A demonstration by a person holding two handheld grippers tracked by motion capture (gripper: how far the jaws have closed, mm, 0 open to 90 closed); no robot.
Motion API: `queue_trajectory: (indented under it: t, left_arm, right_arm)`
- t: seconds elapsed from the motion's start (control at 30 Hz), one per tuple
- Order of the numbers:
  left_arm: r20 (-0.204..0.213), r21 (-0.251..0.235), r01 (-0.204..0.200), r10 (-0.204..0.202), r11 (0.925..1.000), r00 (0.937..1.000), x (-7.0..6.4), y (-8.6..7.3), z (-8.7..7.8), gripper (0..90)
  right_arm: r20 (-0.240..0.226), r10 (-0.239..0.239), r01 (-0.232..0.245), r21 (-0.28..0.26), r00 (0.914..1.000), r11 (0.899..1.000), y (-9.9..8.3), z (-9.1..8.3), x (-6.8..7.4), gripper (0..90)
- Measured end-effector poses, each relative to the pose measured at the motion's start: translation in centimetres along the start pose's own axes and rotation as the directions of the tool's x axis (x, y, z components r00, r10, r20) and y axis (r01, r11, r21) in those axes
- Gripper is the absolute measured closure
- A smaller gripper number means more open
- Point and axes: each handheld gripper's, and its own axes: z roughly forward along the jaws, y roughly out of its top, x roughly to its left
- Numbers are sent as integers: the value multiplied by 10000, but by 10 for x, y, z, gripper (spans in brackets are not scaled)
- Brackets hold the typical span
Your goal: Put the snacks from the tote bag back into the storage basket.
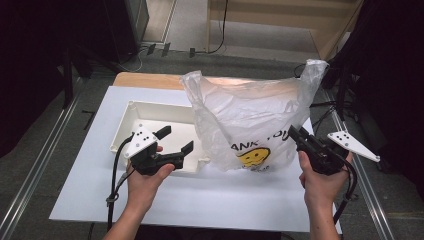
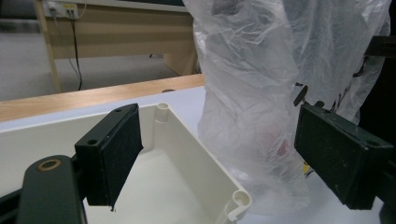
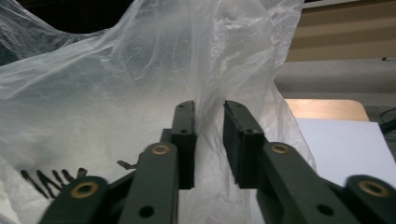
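Two tools were at work around the plastic bag [image 1: 250, 125], which stood upright on the white tabletop [image 1: 90, 165] from the high view, its printed smiley side facing the person. Left of the bag lay a shallow white tray [image 1: 150, 112], its right end tucked against the bag's base. The left tool [image 1: 176, 140] hovered over that tray with its jaws spread wide and nothing in them, pointing rightward toward the bag. The right tool [image 1: 295, 134] sat at the bag's right edge, nearer to it than the left one.

From the left gripper view, the bag [image 2: 261, 93] rose ahead and to the right, beyond the tray's corner [image 2: 236, 200], which stood between the wide-apart jaws and the plastic.

From the right gripper view, the right tool [image 3: 208, 140] had its jaws drawn narrow with a vertical fold of the bag [image 3: 116, 93] running between them; whether the pads truly pinched the film I could not tell. I judged a pinch there would come next.
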Motion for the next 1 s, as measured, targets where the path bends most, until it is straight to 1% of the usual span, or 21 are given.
queue_trajectory:
  t: [0.1,0.13,0.17,0.27,0.3,0.37,0.43,0.47,0.57,0.63,0.67,0.73,0.8,0.83,0.9,0.97,1.0]
  left_arm:
    - [6,33,-103,103,9999,9999,-4,1,4,152]
    - [6,33,-103,103,9999,9999,-4,1,4,152]
    - [118,10,-79,79,10000,9999,-7,1,7,152]
    - [250,-12,-143,143,9999,9996,-10,2,10,152]
    - [291,0,-222,222,9998,9993,-12,2,10,152]
    - [341,-38,-179,180,9998,9993,-14,3,11,152]
    - [460,-32,-294,295,9996,9985,-18,4,14,152]
    - [500,-76,-288,291,9996,9983,-19,4,15,152]
    - [493,-128,-394,400,9991,9980,-23,6,16,152]
    - [531,-102,-397,402,9992,9978,-24,7,17,152]
    - [608,-105,-412,417,9991,9973,-26,7,18,152]
    - [673,-87,-487,492,9988,9965,-27,8,20,154]
    - [727,-126,-478,486,9988,9962,-29,9,21,154]
    - [719,-151,-467,477,9988,9963,-30,9,22,159]
    - [744,-167,-419,430,9990,9963,-33,9,24,209]
    - [930,-108,-411,419,9991,9948,-36,10,26,231]
    - [994,-66,-462,467,9989,9939,-38,10,28,265]
  right_arm:
    - [-123,19,-19,-54,9999,10000,-3,-1,-3,847]
    - [-123,19,-19,-54,9999,10000,-3,-1,-3,847]
    - [-188,68,-68,0,9998,10000,-5,-2,-5,877]
    - [-300,135,-134,33,9995,9999,-7,-3,-7,900]
    - [-334,102,-101,25,9994,9999,-8,-3,-8,900]
    - [-364,60,-60,16,9993,10000,-10,-4,-9,900]
    - [-402,17,-14,65,9992,10000,-12,-5,-9,900]
    - [-419,29,-26,70,9991,10000,-13,-5,-8,900]
    - [-414,-162,165,65,9990,9998,-16,-6,-7,900]
    - [-246,-271,269,-65,9993,9996,-18,-8,-6,900]
    - [-244,-259,257,-89,9994,9996,-19,-8,-5,900]
    - [-350,-237,235,-71,9991,9997,-22,-8,-6,900]
    - [-439,-275,274,-36,9987,9996,-24,-9,-5,900]
    - [-472,-327,326,-21,9984,9995,-25,-9,-5,900]
    - [-486,-390,388,-35,9981,9992,-27,-10,-5,900]
    - [-494,-369,371,19,9981,9993,-30,-10,-5,900]
    - [-477,-456,459,63,9978,9989,-31,-10,-6,900]
